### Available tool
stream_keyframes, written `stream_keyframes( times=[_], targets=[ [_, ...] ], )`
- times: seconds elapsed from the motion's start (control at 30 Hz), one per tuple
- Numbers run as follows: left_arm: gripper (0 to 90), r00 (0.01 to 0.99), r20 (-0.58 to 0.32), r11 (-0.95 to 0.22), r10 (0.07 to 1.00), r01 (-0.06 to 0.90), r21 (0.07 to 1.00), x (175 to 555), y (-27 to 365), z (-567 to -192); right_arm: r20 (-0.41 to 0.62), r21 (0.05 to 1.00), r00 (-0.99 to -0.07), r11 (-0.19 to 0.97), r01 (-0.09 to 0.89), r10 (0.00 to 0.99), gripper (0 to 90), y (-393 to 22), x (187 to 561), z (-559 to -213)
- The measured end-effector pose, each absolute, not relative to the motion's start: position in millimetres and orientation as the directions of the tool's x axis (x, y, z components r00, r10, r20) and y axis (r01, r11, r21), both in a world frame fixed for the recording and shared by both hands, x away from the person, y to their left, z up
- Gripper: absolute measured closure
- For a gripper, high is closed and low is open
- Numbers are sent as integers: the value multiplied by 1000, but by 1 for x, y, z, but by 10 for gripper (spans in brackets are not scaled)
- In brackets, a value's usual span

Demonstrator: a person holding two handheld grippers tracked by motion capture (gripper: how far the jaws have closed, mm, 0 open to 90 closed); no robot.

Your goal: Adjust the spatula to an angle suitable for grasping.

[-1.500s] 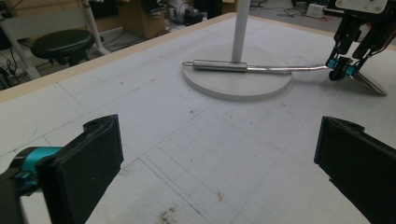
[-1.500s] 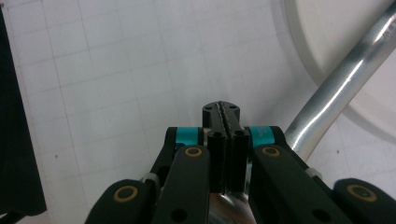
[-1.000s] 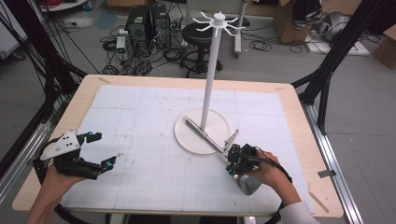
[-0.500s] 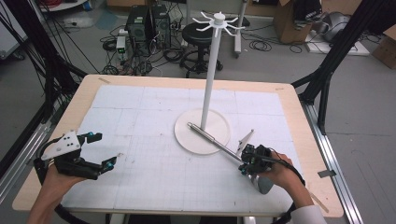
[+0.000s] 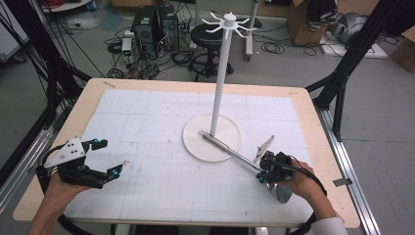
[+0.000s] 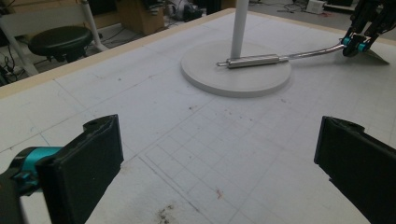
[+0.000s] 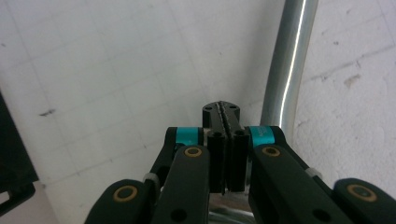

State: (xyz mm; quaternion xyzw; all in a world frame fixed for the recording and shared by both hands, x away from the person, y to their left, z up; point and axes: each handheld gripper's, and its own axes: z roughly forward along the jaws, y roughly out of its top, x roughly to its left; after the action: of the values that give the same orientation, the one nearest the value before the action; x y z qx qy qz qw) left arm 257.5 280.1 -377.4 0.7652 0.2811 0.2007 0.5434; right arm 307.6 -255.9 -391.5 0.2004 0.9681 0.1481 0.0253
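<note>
white grid matting point(image 5: 161, 147) covers your table point(image 5: 93, 98), and the white stand point(image 5: 221, 83) rises from its round base point(image 5: 195, 142) near the middle. a long steel utensil point(image 5: 230, 151) lies with its handle end on that base, just beside the pole, and runs out toward your right gripper point(image 5: 266, 169) at the near right of the mat. in the left gripper view the same utensil point(image 6: 261, 59) rests across the base point(image 6: 210, 77), its thin shaft curving off to the right gripper point(image 6: 359, 42).

your right gripper's jaws are pressed together; in the right gripper view point(image 7: 225, 116) the pads meet with no gap, and the steel shaft point(image 7: 289, 65) runs alongside them on the right. whether anything is pinched between them i cannot tell. the broad metal end point(image 5: 279, 192) shows under your right hand point(image 5: 298, 183).

your left gripper point(image 5: 110, 159) hovers over the near left of the mat with its jaws spread wide, nothing between them; the left gripper view point(image 6: 219, 154) shows bare grid between the two black pads.

against a second ago, your right hand has drawn back toward the near right corner, and the utensil has slid with it: its handle tip now sits near the pole. your left gripper has stayed where it was, just as wide.
</note>
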Motion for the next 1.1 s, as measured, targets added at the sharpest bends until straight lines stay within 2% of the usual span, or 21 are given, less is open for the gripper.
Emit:
stream_keyframes(
  times=[0.07, 0.2, 0.33, 0.43, 0.63, 0.73, 1.1],
  targets=[
    [17, 761, 2, -252, 648, 212, 944, 258, 280, -377, 12, 309, -919, 873, 377, 393, 894, -254, 307, -389],
    [17, 761, 3, -252, 649, 212, 944, 257, 280, -377, 13, 336, -920, 865, 372, 391, 826, -248, 308, -385],
    [17, 761, 3, -252, 648, 211, 945, 258, 280, -377, -2, 369, -918, 854, 367, 396, 684, -243, 309, -380],
    [17, 763, 4, -254, 647, 210, 944, 258, 281, -377, -4, 399, -906, 831, 387, 424, 545, -240, 310, -376],
    [17, 762, 3, -252, 647, 211, 944, 258, 280, -377, -20, 424, -896, 816, 394, 443, 124, -235, 315, -370],
    [17, 763, 4, -253, 646, 209, 945, 258, 281, -377, -57, 446, -884, 804, 393, 464, 6, -232, 316, -368],
    [17, 763, 1, -250, 646, 210, 945, 257, 281, -376, -88, 458, -870, 795, 397, 485, 5, -227, 325, -374]
  ],
)
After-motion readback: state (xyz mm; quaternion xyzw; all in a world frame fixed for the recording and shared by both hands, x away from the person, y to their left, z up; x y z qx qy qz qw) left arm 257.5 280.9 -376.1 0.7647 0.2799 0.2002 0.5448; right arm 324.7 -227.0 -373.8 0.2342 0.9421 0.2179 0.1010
